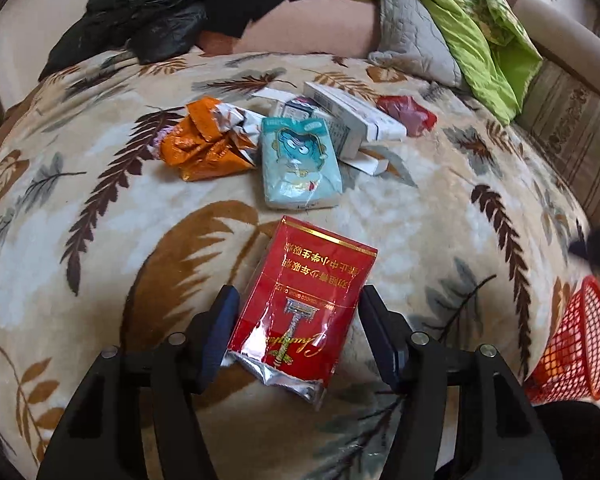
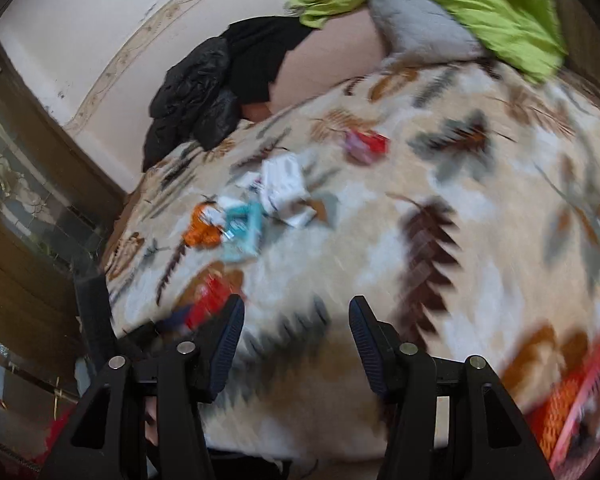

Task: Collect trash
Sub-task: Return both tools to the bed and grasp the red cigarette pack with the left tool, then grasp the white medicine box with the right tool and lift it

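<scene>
My left gripper [image 1: 298, 292] is shut on a red cigarette pack [image 1: 300, 292], its torn foil end hanging toward me above the leaf-patterned blanket [image 1: 100, 220]. Beyond it lie a light blue pack [image 1: 300, 164], a crumpled orange wrapper [image 1: 204, 144], white boxes [image 1: 352, 120] and a red crumpled wrapper [image 1: 408, 114]. In the blurred right wrist view my right gripper [image 2: 297, 302] hangs open over the blanket [image 2: 380, 220] with nothing between its fingers. The red pack [image 2: 210, 300] shows at its left. A red mesh basket [image 1: 576, 344] stands at the right edge of the bed.
A black jacket [image 1: 152, 12], a grey pillow [image 1: 412, 36] and a green cover [image 1: 468, 28] lie at the far side. The basket [image 2: 580, 400] shows blurred at lower right in the right wrist view. A wooden cabinet [image 2: 20, 208] stands beside the bed on the left.
</scene>
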`<state>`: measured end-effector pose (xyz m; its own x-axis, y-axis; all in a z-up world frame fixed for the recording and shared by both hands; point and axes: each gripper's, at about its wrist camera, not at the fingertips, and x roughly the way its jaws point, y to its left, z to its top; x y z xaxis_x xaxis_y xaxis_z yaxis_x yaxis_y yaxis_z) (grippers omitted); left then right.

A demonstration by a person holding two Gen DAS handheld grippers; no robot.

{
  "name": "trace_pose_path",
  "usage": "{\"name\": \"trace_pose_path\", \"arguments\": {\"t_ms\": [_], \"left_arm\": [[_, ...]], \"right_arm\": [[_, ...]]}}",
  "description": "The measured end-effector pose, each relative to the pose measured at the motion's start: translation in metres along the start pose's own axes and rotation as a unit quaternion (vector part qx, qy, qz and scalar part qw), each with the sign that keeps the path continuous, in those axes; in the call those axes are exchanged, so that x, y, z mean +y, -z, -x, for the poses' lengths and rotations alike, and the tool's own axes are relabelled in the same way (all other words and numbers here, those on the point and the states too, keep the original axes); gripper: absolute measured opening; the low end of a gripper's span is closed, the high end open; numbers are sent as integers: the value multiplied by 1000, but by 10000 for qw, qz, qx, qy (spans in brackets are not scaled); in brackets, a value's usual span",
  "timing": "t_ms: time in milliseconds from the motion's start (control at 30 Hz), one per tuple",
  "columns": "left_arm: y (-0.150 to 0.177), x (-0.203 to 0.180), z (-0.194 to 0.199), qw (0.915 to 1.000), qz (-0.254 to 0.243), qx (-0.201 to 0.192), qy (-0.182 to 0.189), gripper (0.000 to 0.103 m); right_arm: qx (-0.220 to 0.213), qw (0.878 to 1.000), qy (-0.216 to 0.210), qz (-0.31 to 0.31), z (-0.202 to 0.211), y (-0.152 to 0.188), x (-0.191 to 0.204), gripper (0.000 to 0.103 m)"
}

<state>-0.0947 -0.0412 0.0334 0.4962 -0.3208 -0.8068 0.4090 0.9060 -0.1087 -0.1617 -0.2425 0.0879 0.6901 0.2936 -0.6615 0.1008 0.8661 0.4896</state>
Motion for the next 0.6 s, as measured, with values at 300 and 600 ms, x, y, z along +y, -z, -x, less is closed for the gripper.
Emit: {"name": "trace_pose_path", "arguments": {"t_ms": [300,600], "left_arm": [[-2,11,11,9993,-72,-345,76,58],[-10,47,21,9963,596,-605,110,58]], "right_arm": [[213,9993,100,291,-92,-79,19,66],[614,9954,411,609,-171,-109,35,66]]}}
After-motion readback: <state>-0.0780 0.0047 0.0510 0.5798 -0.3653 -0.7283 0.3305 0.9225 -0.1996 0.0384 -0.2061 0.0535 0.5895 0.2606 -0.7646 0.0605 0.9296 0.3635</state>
